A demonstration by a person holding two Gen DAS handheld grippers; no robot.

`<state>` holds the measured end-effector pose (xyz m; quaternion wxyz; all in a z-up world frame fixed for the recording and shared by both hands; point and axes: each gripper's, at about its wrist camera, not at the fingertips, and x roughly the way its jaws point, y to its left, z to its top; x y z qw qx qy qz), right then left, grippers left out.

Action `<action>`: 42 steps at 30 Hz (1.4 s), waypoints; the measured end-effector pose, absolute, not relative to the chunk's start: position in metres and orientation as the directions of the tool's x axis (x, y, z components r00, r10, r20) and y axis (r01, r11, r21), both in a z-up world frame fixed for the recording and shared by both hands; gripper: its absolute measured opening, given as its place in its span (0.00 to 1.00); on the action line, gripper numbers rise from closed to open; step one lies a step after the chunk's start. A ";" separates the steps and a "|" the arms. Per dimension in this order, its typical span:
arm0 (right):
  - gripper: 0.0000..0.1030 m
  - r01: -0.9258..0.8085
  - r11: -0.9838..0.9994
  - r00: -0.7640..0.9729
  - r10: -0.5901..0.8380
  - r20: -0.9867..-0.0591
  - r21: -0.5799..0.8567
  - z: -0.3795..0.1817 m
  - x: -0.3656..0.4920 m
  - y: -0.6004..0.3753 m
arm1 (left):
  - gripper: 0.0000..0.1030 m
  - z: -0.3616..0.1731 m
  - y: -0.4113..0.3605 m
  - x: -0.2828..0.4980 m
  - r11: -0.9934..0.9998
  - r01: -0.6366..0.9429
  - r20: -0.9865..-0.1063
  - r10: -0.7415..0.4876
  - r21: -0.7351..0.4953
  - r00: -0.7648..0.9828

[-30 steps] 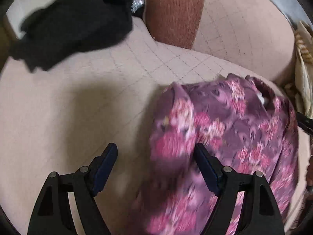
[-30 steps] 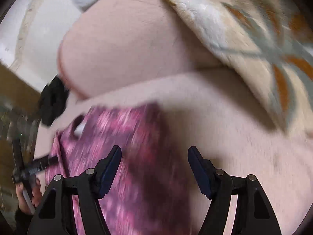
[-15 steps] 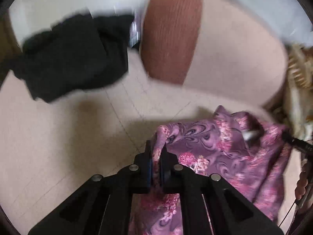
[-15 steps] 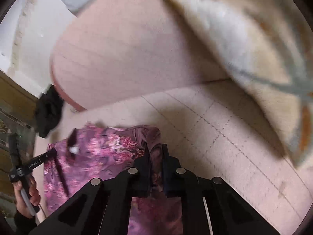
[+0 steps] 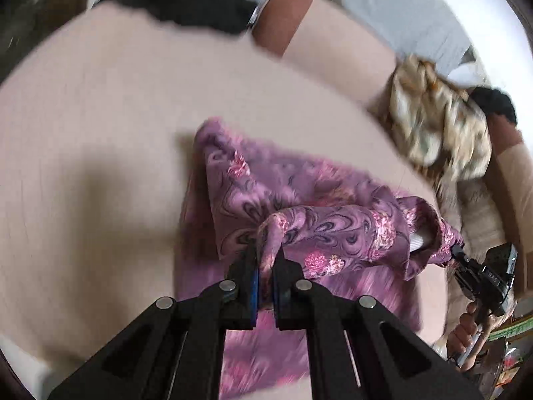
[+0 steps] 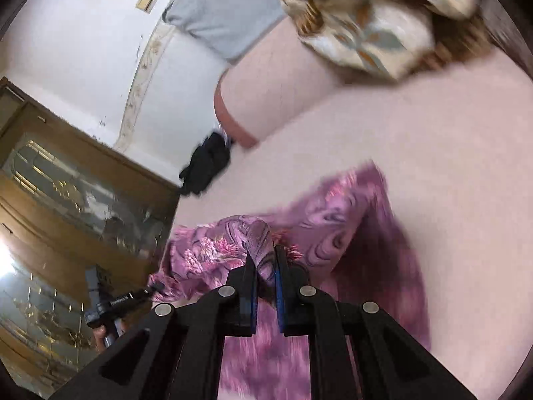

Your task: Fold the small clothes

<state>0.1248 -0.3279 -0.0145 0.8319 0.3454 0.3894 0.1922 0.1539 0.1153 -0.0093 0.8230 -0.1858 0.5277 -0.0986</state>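
Observation:
A purple garment with pink flowers (image 5: 299, 196) lies partly on a pale pink sofa seat (image 5: 100, 133). My left gripper (image 5: 265, 260) is shut on one corner of its near edge and holds it lifted. My right gripper (image 6: 265, 263) is shut on the other corner of the same garment (image 6: 349, 230) and holds it up too. The cloth hangs stretched between both grippers, with the far part still on the seat. The right gripper shows at the right of the left wrist view (image 5: 479, 276); the left gripper shows at the lower left of the right wrist view (image 6: 113, 303).
A black garment (image 5: 196, 10) lies at the seat's far end, also in the right wrist view (image 6: 206, 166). A patterned cream cushion (image 5: 436, 116) leans on the backrest (image 6: 283, 83). A wooden glass-fronted cabinet (image 6: 66, 183) stands to the left.
Both grippers were open over the garment a second ago, then shut on its near corners. Since then they have lifted the edge up off the seat.

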 end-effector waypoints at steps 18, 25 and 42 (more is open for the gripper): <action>0.09 0.157 0.747 0.651 0.414 -0.636 0.647 -0.060 0.049 -0.330 | 0.07 -0.037 0.116 0.094 0.908 -0.032 -0.802 -0.352 -0.418 0.482; 0.09 0.241 0.780 0.607 0.343 -0.717 0.577 -0.062 0.040 -0.328 | 0.07 -0.045 0.131 0.086 0.895 -0.059 -0.808 -0.368 -0.441 0.460; 0.79 0.182 0.640 0.717 0.433 -0.546 0.746 -0.056 -0.016 -0.333 | 0.50 -0.023 0.148 0.036 0.837 -0.076 -0.746 -0.438 -0.543 0.502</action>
